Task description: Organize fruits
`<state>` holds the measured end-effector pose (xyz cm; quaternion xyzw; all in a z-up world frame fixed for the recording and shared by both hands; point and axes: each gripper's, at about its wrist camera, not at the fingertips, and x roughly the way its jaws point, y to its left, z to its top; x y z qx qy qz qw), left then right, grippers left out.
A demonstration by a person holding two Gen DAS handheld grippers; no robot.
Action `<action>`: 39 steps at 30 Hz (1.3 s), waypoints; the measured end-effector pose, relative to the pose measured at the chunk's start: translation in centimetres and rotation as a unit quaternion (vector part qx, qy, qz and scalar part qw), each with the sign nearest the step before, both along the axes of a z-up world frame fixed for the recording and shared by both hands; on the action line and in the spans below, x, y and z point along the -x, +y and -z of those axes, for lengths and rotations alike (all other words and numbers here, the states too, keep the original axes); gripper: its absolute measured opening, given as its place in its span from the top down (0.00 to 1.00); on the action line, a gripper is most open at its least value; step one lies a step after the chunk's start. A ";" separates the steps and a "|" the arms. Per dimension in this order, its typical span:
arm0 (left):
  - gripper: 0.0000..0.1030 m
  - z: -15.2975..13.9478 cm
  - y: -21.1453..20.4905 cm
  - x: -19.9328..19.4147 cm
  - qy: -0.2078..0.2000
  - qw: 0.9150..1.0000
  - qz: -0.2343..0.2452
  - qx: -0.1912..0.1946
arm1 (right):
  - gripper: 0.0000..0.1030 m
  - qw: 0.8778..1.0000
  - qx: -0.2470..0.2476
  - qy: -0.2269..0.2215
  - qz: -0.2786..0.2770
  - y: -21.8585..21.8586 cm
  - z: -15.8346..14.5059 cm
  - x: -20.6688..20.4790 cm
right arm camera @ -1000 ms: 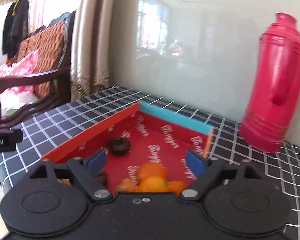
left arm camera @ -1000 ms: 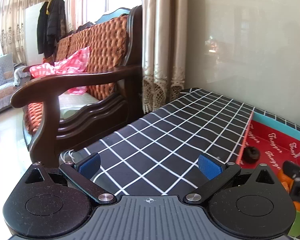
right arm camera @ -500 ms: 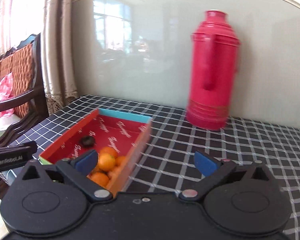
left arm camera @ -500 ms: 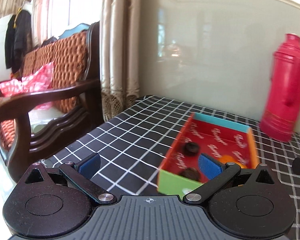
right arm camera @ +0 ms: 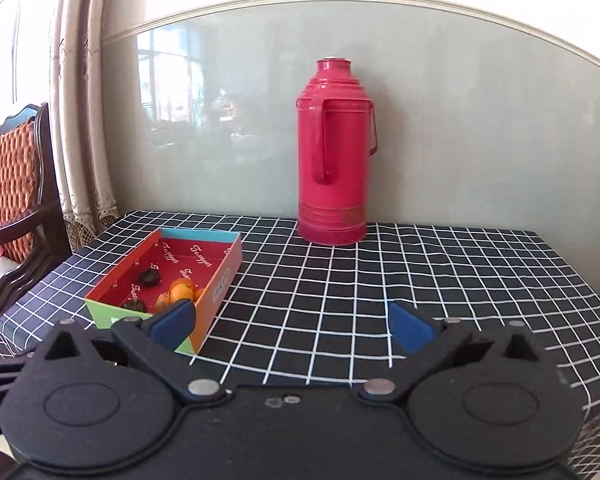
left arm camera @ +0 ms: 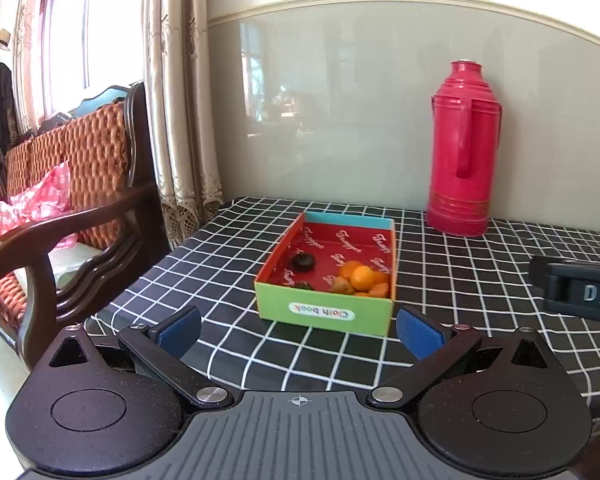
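Both tongs have drawn back from the box, which filled the near view a second ago and now sits whole on the table (left arm camera: 480, 320), ahead of them. Behind it a flask (right arm camera: 332, 160) stands against the wall. Box (left arm camera: 328, 314) lies lengthwise away from the left tongs (left arm camera: 298, 330), dead ahead; from the right tongs (right arm camera: 292, 322) it lies ahead-left. Both tongs are released and hold nothing. Oranges (left arm camera: 360, 278) cluster in the box's near right corner, two dark fruits (left arm camera: 303, 262) lie left. Left tongs look better lined up for a reach
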<state>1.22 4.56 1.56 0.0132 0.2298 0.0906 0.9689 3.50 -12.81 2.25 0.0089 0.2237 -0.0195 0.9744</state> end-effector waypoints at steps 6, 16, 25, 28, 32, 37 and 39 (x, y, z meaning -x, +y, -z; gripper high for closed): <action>0.00 -0.5 -0.2 1.2 -0.006 1.000 -0.006 0.007 | 0.06 1.000 0.012 -0.005 -0.002 0.0 -0.2 0.9; 0.00 -0.4 -0.4 1.0 -0.001 1.000 -0.014 0.003 | 0.06 1.000 0.019 -0.008 -0.002 0.3 -0.1 1.6; 0.00 -0.2 0.0 0.5 0.005 1.000 -0.026 0.007 | 0.06 1.000 0.022 -0.004 -0.009 0.7 0.2 1.5; 0.00 -0.1 0.2 0.5 0.005 1.000 -0.027 0.010 | 0.06 1.000 0.024 0.000 -0.011 0.7 0.5 1.5; 0.00 -0.1 0.1 0.3 0.007 1.000 -0.026 0.012 | 0.06 1.000 0.021 0.006 -0.011 0.6 0.7 1.4; 0.00 -0.1 -0.2 0.3 0.008 1.000 -0.021 0.011 | 0.06 1.000 0.016 0.002 -0.009 0.3 0.5 1.5; 0.00 -0.2 -0.3 0.3 0.007 1.000 -0.018 0.013 | 0.06 1.000 0.015 0.002 -0.008 0.2 0.5 1.5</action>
